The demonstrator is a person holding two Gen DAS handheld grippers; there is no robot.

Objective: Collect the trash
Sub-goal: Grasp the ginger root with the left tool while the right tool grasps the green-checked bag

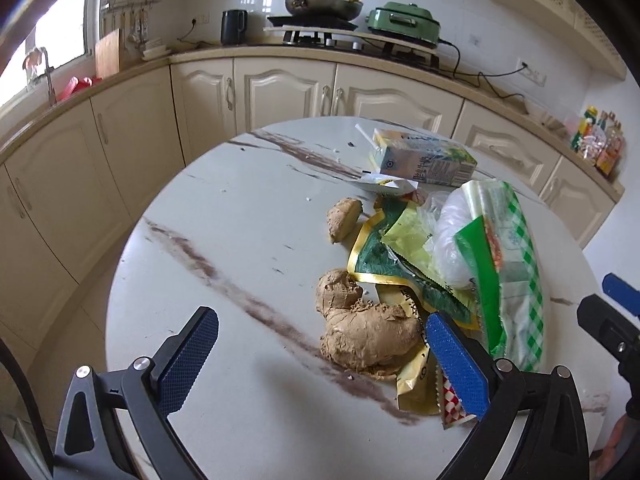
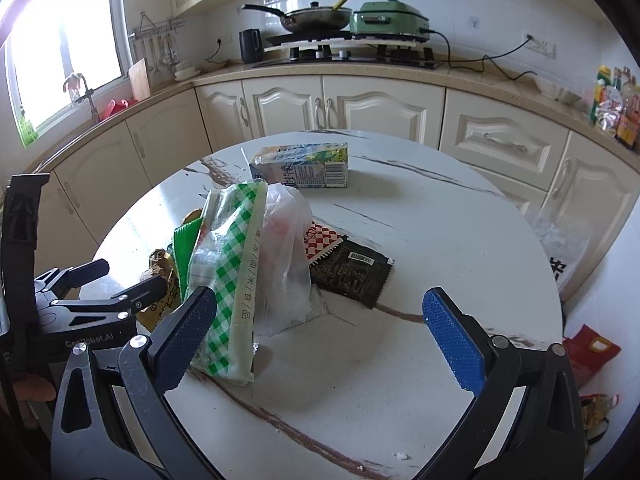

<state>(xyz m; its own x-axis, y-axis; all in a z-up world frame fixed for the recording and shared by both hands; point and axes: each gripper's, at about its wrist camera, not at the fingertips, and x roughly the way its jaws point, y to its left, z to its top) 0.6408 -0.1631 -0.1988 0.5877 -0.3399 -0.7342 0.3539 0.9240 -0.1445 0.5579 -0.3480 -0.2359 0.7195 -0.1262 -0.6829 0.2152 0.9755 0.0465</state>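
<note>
A pile of trash lies on the round marble table (image 1: 240,240): a green-checked plastic bag (image 1: 516,280) (image 2: 232,280), a clear plastic bag (image 2: 286,240), gold-green wrappers (image 1: 384,256), a dark wrapper (image 2: 348,272), a red-checked wrapper (image 2: 320,240) and a milk carton (image 1: 428,160) (image 2: 304,166). Two ginger pieces (image 1: 368,328) (image 1: 344,216) lie beside the wrappers. My left gripper (image 1: 320,360) is open around the large ginger. My right gripper (image 2: 320,344) is open and empty, its left finger touching the checked bag.
Cream cabinets curve behind the table, with a counter holding a stove, pan (image 1: 324,4), green cooker (image 1: 404,24) and black kettle (image 1: 234,26). A plastic bag (image 2: 560,240) hangs off the table's right edge. Packets (image 2: 592,352) lie on the floor at right.
</note>
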